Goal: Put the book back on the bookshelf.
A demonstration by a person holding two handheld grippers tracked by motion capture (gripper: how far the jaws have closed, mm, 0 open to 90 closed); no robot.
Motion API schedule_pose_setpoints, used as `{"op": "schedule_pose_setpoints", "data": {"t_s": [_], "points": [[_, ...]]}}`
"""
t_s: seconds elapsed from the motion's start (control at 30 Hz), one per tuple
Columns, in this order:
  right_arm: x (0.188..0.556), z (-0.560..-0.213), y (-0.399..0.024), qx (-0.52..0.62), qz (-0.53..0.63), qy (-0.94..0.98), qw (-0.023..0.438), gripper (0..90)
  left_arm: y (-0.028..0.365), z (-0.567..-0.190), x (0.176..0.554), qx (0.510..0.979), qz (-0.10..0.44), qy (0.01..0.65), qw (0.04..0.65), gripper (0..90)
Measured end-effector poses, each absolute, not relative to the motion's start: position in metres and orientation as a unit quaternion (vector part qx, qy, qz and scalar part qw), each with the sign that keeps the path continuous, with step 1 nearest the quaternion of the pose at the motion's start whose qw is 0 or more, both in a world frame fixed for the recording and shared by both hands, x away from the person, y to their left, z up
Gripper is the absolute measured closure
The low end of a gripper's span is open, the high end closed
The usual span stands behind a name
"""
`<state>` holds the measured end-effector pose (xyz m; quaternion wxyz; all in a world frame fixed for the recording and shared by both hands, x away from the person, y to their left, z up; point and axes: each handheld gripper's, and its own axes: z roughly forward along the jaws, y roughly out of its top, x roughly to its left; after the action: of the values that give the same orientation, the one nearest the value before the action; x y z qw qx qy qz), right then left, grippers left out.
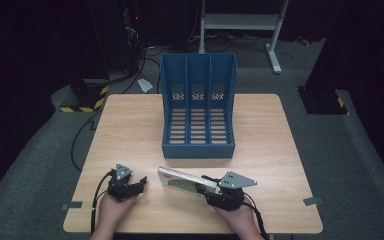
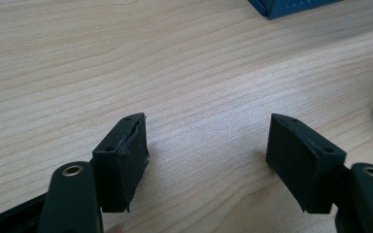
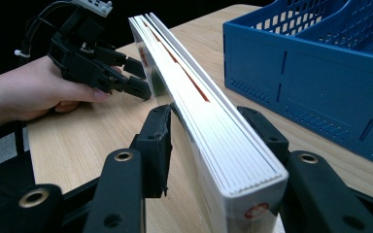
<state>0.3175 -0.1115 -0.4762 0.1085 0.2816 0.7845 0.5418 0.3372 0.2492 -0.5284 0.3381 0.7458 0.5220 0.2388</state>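
Obstacle: blue file rack (image 1: 198,112) at 12 o'clock, centre of surface (image 1: 130,130).
Free room: bare wood at 9 and 3 o'clock.

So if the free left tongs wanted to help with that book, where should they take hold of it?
Probably at the book's far end, coming in from the left tongs' own side. The right tongs already clamp the near end across its thickness, and it stands on edge, tilted, with the long free end pointing toward the open left tongs. Pinching across the two covers there looks simplest.
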Motion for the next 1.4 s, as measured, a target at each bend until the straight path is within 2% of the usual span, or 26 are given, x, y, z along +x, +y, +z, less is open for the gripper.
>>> {"op": "schedule_pose_setpoints", "data": {"t_s": [0.37, 0.63, 0.77, 0.93, 1.4], "points": [[0.314, -0.475, -0.110, 0.265, 0.545, 0.789, 0.104, 67.4, 0.249, -0.528, 0.337, 0.745, 0.238, 0.523, 0.338, 31.1], [0.308, -0.470, -0.106, 0.263, 0.539, 0.790, 0.129, 64.0, 0.249, -0.528, 0.336, 0.746, 0.237, 0.523, 0.339, 31.1], [0.308, -0.468, -0.107, 0.265, 0.529, 0.797, 0.120, 59.6, 0.249, -0.528, 0.336, 0.746, 0.237, 0.522, 0.339, 31.1], [0.310, -0.464, -0.110, 0.271, 0.525, 0.800, 0.103, 59.0, 0.249, -0.528, 0.336, 0.746, 0.237, 0.522, 0.339, 31.1], [0.310, -0.453, -0.108, 0.278, 0.499, 0.814, 0.105, 62.1, 0.249, -0.528, 0.335, 0.747, 0.237, 0.521, 0.338, 31.1]]}}
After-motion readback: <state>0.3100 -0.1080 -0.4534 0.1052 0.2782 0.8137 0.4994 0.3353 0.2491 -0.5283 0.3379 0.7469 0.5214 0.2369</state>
